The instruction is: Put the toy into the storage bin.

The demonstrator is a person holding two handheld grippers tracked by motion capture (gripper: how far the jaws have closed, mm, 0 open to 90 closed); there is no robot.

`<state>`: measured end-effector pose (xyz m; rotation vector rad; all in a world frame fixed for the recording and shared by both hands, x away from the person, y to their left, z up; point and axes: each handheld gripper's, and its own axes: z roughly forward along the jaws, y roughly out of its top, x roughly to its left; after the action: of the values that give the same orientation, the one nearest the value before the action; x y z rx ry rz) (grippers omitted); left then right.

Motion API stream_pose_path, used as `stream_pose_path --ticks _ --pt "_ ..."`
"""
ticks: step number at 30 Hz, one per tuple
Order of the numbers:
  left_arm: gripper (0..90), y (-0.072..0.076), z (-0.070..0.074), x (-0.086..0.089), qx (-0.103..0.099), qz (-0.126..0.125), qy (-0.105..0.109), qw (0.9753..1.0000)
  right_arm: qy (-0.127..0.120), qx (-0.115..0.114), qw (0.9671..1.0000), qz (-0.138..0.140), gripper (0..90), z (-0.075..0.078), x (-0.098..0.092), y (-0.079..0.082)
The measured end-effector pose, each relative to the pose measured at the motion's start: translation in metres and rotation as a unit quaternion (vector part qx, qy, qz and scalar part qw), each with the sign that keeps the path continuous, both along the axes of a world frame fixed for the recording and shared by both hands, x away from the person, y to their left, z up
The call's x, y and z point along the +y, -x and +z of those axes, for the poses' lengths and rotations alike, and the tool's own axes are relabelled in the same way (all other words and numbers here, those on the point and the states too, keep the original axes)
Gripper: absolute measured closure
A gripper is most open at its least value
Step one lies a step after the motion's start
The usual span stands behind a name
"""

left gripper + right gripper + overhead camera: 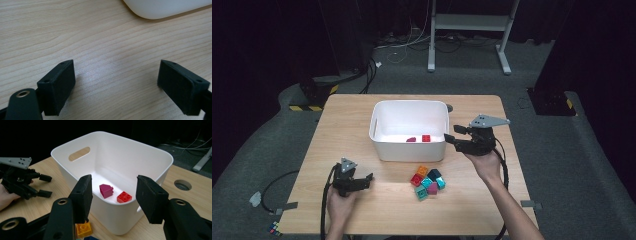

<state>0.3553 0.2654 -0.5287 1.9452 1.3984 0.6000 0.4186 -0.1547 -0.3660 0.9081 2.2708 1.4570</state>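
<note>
The light wooden table [357, 120] spans the middle of the high view. No brand, label or writing can be read on anything. The white plastic tub with cut-out handles [409, 150] sits at the table's centre; in the right gripper view it takes up the upper middle of the frame, beyond the jaws. The right gripper [451, 134], empty with its jaws spread wide, hovers just right of the tub's right rim, held up by a hand whose forearm rises from the lower right. The left gripper [370, 180], lower left of centre, lies low over bare wood, jaws wide apart and empty, pointing right toward a cluster of small plastic toy bricks in red, orange, teal and magenta [428, 180] just below the tub. Inside the tub, between the right jaws in the right gripper view, lie a magenta sloped brick [106, 190] and a red studded brick [124, 196], just beside each other.
</note>
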Motion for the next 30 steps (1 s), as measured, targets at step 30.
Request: stream_pose_path --ticks 30 --pt "14.7 0.0 0.0 0.0 0.0 0.0 0.0 1.0 0.027 0.041 0.9988 -0.004 47.0 -0.089 0.001 0.051"
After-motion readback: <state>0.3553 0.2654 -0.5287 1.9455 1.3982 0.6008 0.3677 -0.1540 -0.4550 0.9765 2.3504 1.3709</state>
